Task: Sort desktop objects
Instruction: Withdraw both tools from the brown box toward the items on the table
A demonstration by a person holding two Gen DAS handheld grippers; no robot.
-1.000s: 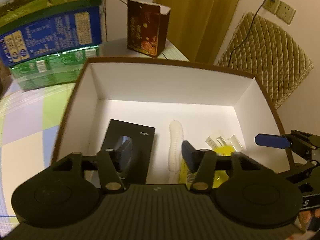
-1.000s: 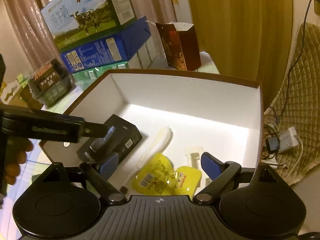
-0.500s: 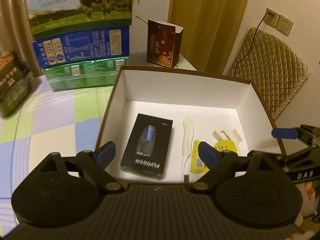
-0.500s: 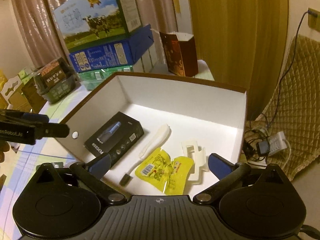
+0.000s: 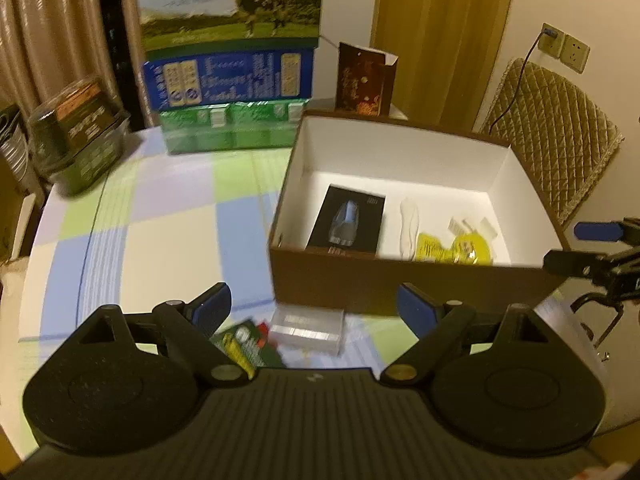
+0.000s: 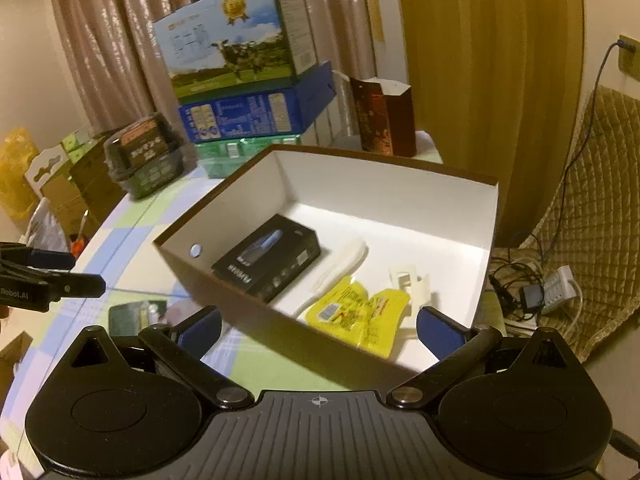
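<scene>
On the desk (image 5: pixel 168 248), with its checked cloth of green, blue and white, things run from left to right like this: at the far left stands a dark wrapped pack (image 5: pixel 78 128), then a stack of cartons (image 5: pixel 232 80), green at the bottom, blue in the middle and a cow-printed one on top, and beside it an upright dark red box (image 5: pixel 362 80). Nearer the camera, the left gripper (image 5: pixel 316 308) hangs with its jaws wide and nothing between them; just below it on the cloth lie a green packet (image 5: pixel 244 340) and a small clear plastic case (image 5: pixel 308 328), touching or nearly so. To the right sits the open brown box (image 5: pixel 400 280) with white walls inside. Within it, left to right, lie a black product box (image 5: pixel 350 222), a slim white object (image 5: pixel 409 220), a yellow pouch (image 5: pixel 452 246) and some small white plastic pieces (image 5: pixel 476 226) behind the pouch. At the far right, the right gripper (image 6: pixel 318 326) hovers over the near right corner of the brown box, jaws spread wide and empty.
</scene>
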